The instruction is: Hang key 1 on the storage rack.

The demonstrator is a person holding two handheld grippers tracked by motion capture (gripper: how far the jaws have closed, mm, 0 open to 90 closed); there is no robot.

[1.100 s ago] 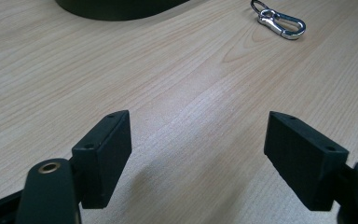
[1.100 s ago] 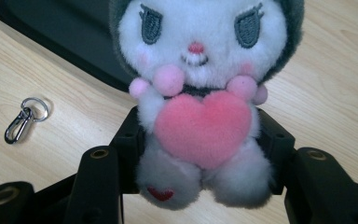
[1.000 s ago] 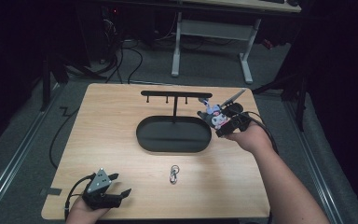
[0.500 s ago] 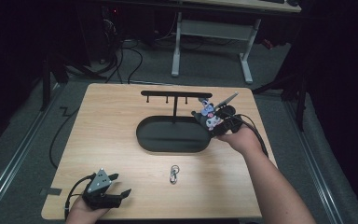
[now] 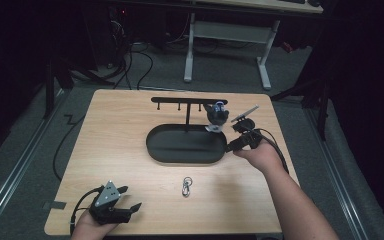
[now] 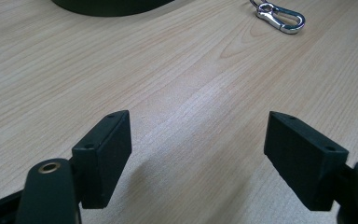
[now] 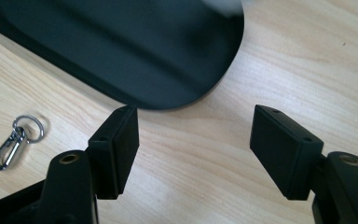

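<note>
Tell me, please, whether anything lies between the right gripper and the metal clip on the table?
Nothing visible does. The right gripper hangs open by the black tray's right end, and bare wood runs from there to the clip. Its own camera shows the clip unobstructed beside the jaws.

Left gripper (image 5: 130,206): black body at the near left of the scene, grey three-cornered plate on top, black cable looping from its rear. Two black, wedge-shaped jaws, matte, each with small screw holes along the edge; brass-ringed pivot hole on the arm behind one jaw.

Right gripper (image 5: 230,148): black body at the far right, black cable trailing beside the forearm. Jaws identical, brass-ringed pivots on both arms.

Forearms: bare, sleeveless.
</note>
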